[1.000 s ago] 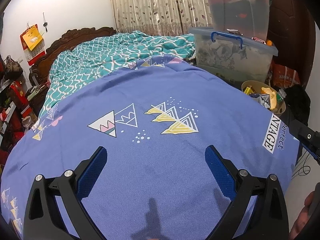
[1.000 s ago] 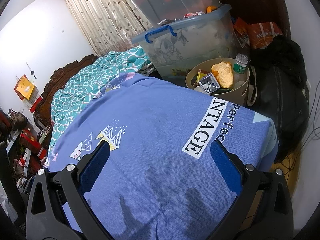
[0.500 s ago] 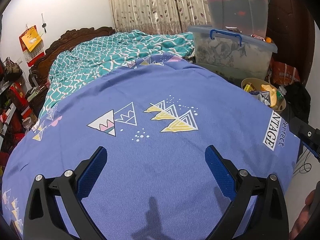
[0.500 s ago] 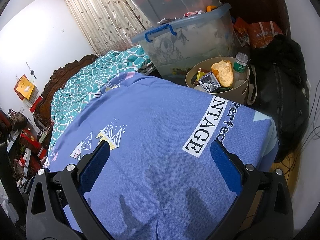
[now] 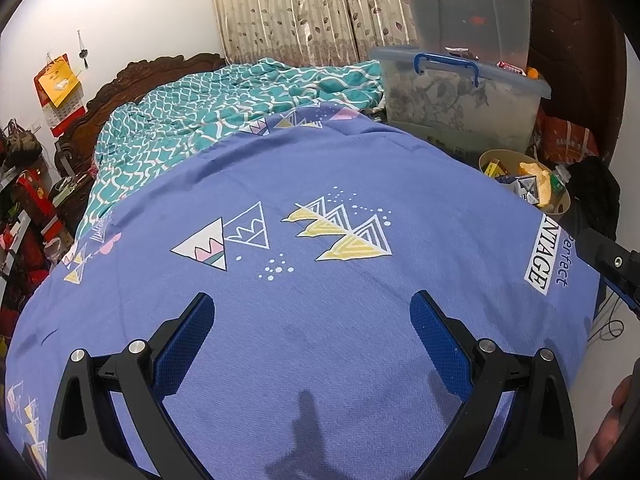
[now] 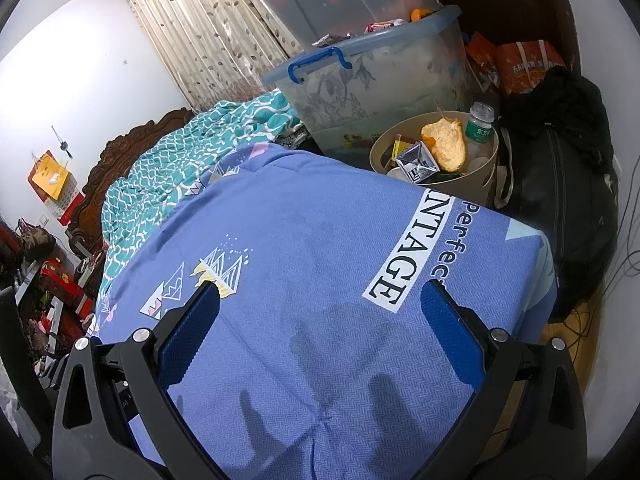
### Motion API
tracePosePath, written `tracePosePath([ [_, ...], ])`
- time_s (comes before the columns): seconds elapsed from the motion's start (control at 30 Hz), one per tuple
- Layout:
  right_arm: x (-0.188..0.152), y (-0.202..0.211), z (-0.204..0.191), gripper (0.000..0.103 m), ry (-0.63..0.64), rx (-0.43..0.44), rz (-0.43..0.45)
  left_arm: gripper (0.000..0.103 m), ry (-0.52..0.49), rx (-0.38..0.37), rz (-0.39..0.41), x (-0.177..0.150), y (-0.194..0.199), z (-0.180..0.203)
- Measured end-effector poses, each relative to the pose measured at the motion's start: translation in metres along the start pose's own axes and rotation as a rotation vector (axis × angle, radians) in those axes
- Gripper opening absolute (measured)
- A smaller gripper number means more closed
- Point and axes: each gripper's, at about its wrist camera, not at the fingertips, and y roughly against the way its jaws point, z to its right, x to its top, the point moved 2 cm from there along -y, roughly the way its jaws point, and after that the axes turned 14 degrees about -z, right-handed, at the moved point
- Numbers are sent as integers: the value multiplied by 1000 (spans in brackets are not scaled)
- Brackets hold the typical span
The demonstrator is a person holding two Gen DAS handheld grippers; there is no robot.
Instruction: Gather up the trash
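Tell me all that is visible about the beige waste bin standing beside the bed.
The waste bin is a round, beige bucket, plastic by its look, with a slot handle cut in its wall. It stands upright on the floor at the bed's far corner, behind the blue sheet, in front of the clear storage box and beside a black bag. It is nearly full: an orange peel, a folded carton, a clear bottle with a green label and a small yellow box. Neither gripper touches it.

A home bedroom: bed [image 5: 320, 184] with carved headboard [image 5: 132, 80] (curtains [image 5: 296, 8] behind).
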Motion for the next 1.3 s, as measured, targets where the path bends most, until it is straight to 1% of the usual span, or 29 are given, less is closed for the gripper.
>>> tracePosePath([
  [1.3, -3, -2, 3, 99, -4, 0, -5, 94, -17, -3, -15, -3, -6, 3],
])
